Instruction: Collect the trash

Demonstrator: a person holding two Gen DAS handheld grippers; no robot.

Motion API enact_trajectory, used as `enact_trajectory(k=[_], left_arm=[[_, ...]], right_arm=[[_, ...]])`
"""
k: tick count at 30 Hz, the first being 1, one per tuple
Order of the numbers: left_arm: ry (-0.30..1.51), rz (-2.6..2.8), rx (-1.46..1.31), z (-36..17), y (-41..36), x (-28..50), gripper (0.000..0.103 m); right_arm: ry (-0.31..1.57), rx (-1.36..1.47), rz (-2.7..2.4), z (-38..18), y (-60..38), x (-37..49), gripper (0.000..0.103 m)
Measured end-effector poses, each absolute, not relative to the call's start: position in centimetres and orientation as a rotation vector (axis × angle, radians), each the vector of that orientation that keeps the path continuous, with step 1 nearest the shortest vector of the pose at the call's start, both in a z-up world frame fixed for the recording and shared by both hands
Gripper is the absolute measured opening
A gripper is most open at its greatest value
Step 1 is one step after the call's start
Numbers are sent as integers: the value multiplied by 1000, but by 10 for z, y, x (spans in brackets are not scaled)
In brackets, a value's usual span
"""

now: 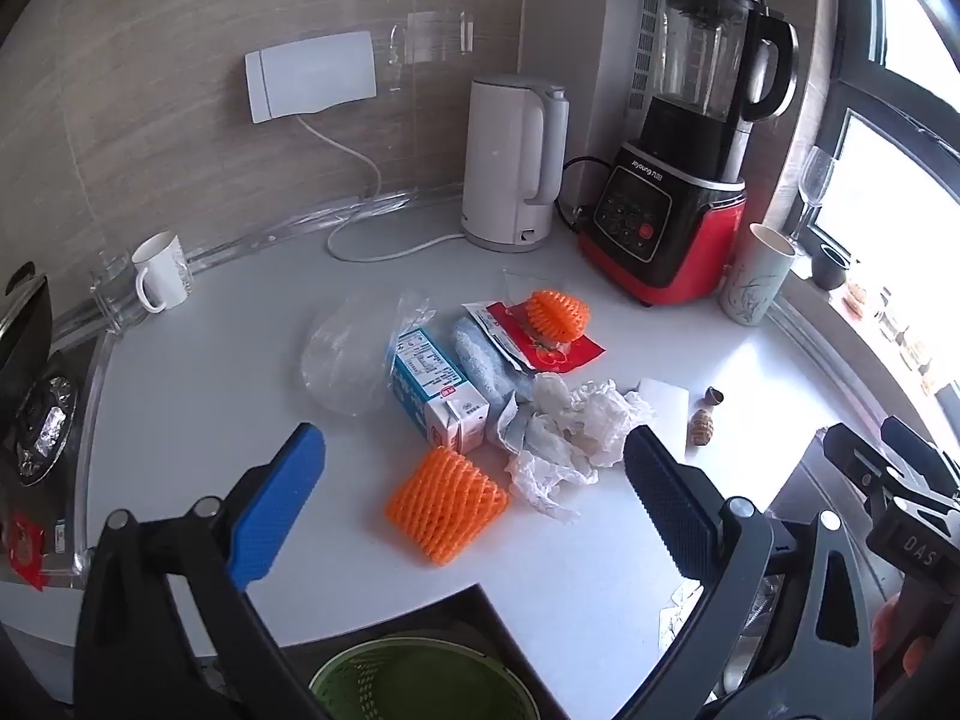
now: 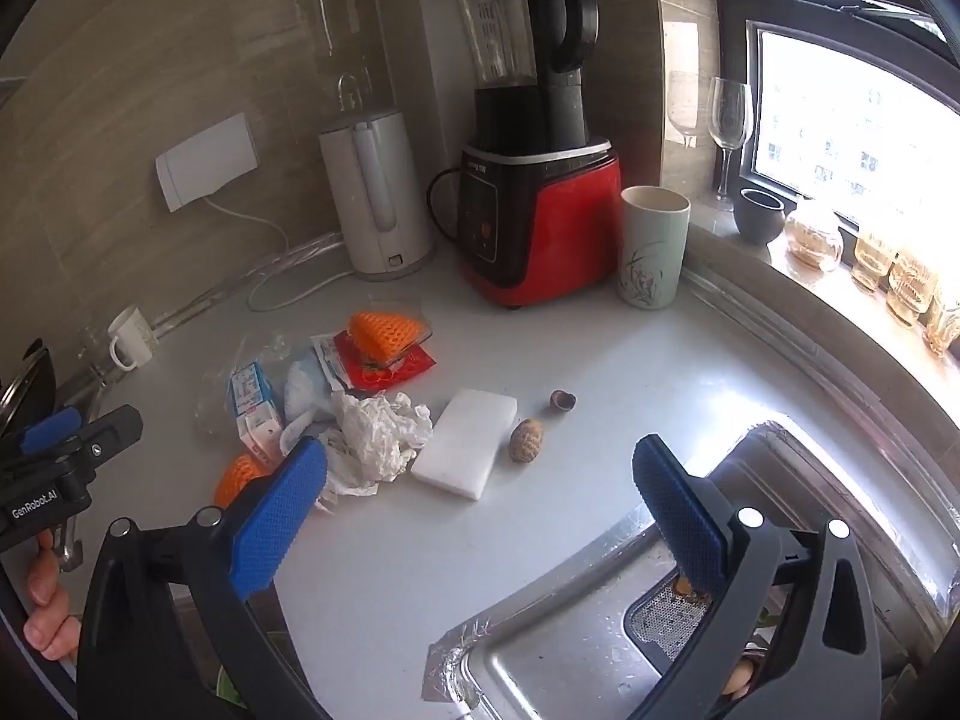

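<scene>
Trash lies on the white counter (image 1: 198, 396): an orange foam net (image 1: 445, 505), a milk carton (image 1: 437, 391), crumpled white tissue (image 1: 576, 426), a clear plastic bag (image 1: 345, 354), a red wrapper (image 1: 555, 348) with a second orange net (image 1: 555, 315) on it, and two nut shells (image 2: 527, 439). My left gripper (image 1: 474, 498) is open and empty, hovering just before the near orange net. My right gripper (image 2: 480, 498) is open and empty above the counter by the sink, with a white sponge block (image 2: 465, 443) ahead of it.
A white kettle (image 1: 513, 162), a red blender (image 1: 672, 180), a tall cup (image 1: 757, 282) and a wine glass (image 2: 728, 138) stand at the back. A mug (image 1: 161, 271) stands at the left. A steel sink (image 2: 600, 630) is at the right, a green bin (image 1: 420, 684) below the counter edge.
</scene>
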State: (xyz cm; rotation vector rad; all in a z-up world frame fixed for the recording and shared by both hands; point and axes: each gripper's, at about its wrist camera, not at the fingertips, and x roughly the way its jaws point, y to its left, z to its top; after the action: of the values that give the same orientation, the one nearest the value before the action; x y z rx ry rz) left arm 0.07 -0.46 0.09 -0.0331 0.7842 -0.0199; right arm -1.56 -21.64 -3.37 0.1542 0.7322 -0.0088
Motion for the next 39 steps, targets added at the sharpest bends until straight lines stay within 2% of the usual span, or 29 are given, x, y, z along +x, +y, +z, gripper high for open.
enact_trajectory(k=[39], left_arm=[[799,-15,-44,-3,-1,-4,95]], right_arm=[[734,123,19,-32,-202,-16,101]])
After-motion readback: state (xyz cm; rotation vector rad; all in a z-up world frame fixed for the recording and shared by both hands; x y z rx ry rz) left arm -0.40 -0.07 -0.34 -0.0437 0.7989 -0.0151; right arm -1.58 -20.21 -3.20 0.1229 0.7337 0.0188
